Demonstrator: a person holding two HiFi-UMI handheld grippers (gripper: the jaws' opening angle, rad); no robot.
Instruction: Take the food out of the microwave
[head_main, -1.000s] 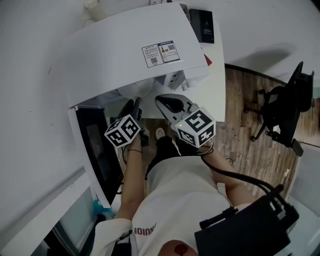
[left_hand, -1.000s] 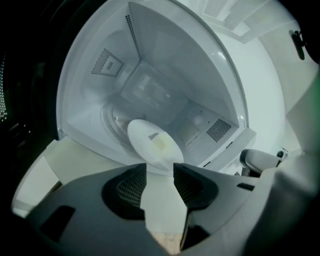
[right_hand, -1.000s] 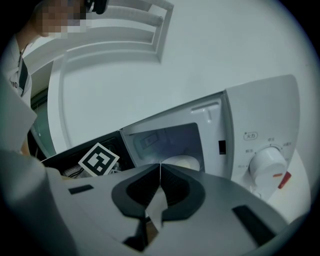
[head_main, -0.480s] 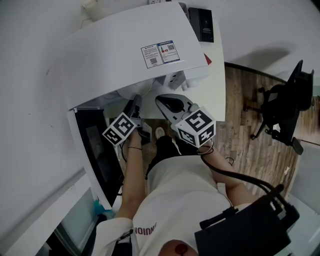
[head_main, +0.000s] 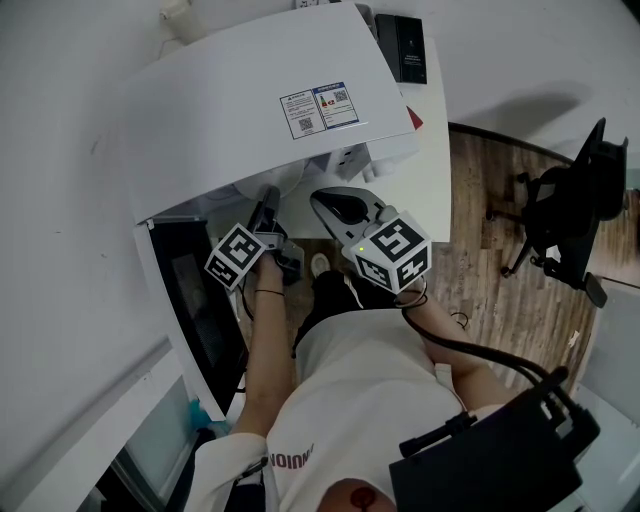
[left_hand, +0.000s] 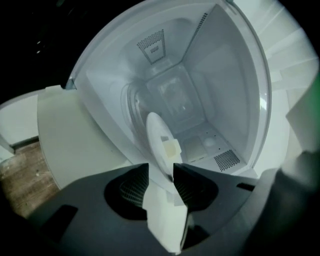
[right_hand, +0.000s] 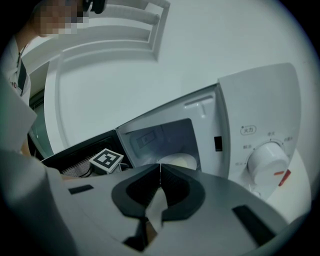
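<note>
Head view. Noted microwave (head_main: 250, 110) with door (head_main: 190, 300) swung open at left. Noted left gripper (head_main: 262, 222) reaching into the cavity and right gripper (head_main: 340, 208) outside, in front of the control side.

Left gripper view. Found jaws clamped on the near rim of a white plate (left_hand: 157, 137) inside the cavity. Logged a small pale block of food (left_hand: 170, 148) lying loose on the plate.

Right gripper view. Found jaws closed tip to tip, with nothing between them. Sighted dial (right_hand: 267, 161) at right and the plate inside the open cavity.

Handling, judged: likely stiff, glazed, brittle and slippery. Expect droop from the one-sided rim hold. Best kept level and drawn out slowly, lest the food slide.
</note>
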